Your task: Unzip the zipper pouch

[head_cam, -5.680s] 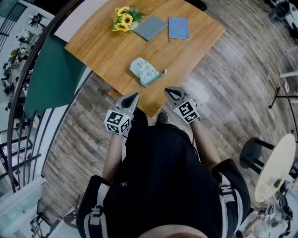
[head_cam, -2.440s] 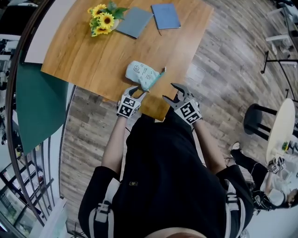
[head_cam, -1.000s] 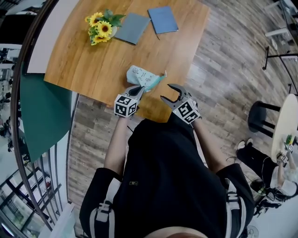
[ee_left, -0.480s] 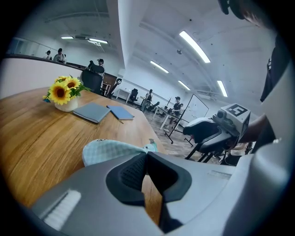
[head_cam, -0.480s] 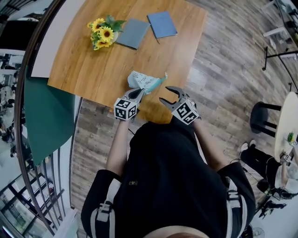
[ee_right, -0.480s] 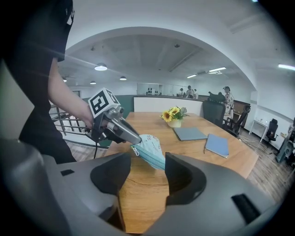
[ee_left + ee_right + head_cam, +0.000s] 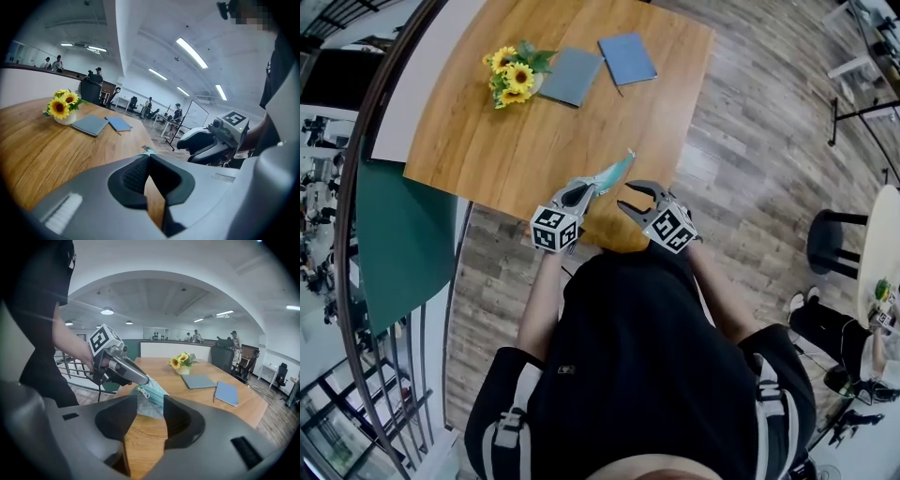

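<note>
A big wooden table fills the top of the head view. At its far left stands a small bunch of yellow flowers. Just beside the flowers lies a grey notebook, and next to that lies a blue notebook.

At the near edge of the table, the left tongs are pinched tight on one end of the light green pouch. The pouch sticks out from them over the table edge. In the right gripper view its zipper runs along the top, with the silver pull tab close to the left tongs.

To the right are the right tongs, very near the pouch. Their jaws have just been closing, but there is a gap between them. The pouch shows in that gap, and the pads do not press on it.
</note>
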